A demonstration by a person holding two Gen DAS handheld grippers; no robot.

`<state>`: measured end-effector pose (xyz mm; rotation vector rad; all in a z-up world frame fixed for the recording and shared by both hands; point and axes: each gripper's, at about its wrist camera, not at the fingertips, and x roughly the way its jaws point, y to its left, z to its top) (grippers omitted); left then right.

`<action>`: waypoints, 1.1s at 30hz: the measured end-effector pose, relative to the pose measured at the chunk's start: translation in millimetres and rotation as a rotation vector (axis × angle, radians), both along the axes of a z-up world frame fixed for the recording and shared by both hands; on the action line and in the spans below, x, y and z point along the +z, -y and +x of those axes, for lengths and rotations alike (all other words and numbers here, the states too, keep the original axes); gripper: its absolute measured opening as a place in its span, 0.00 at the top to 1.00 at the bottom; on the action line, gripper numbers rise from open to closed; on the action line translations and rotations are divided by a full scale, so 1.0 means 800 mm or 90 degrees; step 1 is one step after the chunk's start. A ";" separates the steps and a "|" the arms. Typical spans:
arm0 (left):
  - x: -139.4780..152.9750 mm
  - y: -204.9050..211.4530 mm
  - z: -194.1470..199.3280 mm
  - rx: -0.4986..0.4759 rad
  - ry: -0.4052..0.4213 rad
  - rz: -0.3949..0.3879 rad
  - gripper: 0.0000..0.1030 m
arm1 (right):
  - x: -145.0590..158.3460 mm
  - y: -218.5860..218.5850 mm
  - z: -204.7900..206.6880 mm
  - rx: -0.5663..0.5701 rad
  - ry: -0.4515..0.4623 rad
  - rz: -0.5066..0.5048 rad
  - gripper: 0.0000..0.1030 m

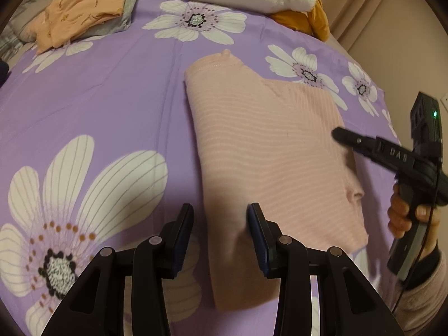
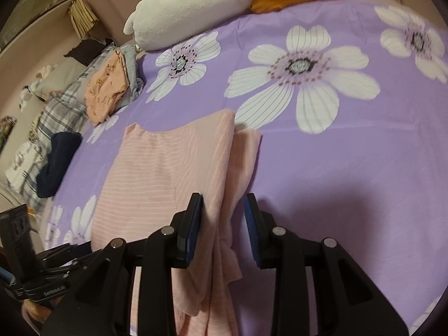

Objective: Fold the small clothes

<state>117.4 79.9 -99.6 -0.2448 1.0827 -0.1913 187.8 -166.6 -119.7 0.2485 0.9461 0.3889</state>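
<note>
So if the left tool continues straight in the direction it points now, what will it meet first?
Most likely the pink striped garment lying on the purple flowered bedsheet. The left tool is open and empty, and the garment's near left edge lies between its fingertips. Depth is unclear, so it might meet the sheet beside that edge.

Black claw (image 1: 220, 233) w/ blue pads, silver screws, pink sleeve (image 1: 425, 302).

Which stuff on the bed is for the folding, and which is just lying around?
For the folding:
- pink striped garment, partly folded
- left gripper and right gripper, both open over it
- folded orange and grey clothes

Just lying about:
- white plush toy
- dark blue cloth
- plaid pillow
- flowered purple sheet
</note>
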 end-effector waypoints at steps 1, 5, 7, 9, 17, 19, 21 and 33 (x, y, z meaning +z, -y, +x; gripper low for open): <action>0.001 -0.001 -0.003 -0.001 -0.002 0.004 0.62 | 0.005 -0.001 0.001 -0.004 0.010 -0.016 0.70; 0.007 -0.004 -0.017 -0.004 -0.005 0.020 0.62 | 0.028 -0.001 0.004 -0.017 0.053 -0.053 0.71; 0.016 -0.004 -0.024 -0.005 0.005 0.029 0.62 | 0.038 -0.001 0.005 -0.007 0.073 -0.043 0.73; 0.026 -0.002 -0.029 -0.008 0.022 0.014 0.62 | 0.045 -0.005 0.003 0.019 0.091 -0.017 0.75; 0.019 0.020 -0.014 -0.025 0.035 0.024 0.62 | 0.007 -0.033 0.023 0.044 0.023 -0.031 0.81; 0.011 0.023 -0.011 -0.027 0.025 0.028 0.62 | -0.007 -0.032 0.028 0.036 0.000 -0.039 0.85; 0.006 0.021 -0.009 -0.026 0.017 0.029 0.62 | -0.015 -0.029 0.029 0.032 -0.011 -0.032 0.86; 0.031 0.010 0.017 0.012 0.070 0.025 0.62 | 0.026 -0.025 -0.048 0.112 0.052 0.020 0.80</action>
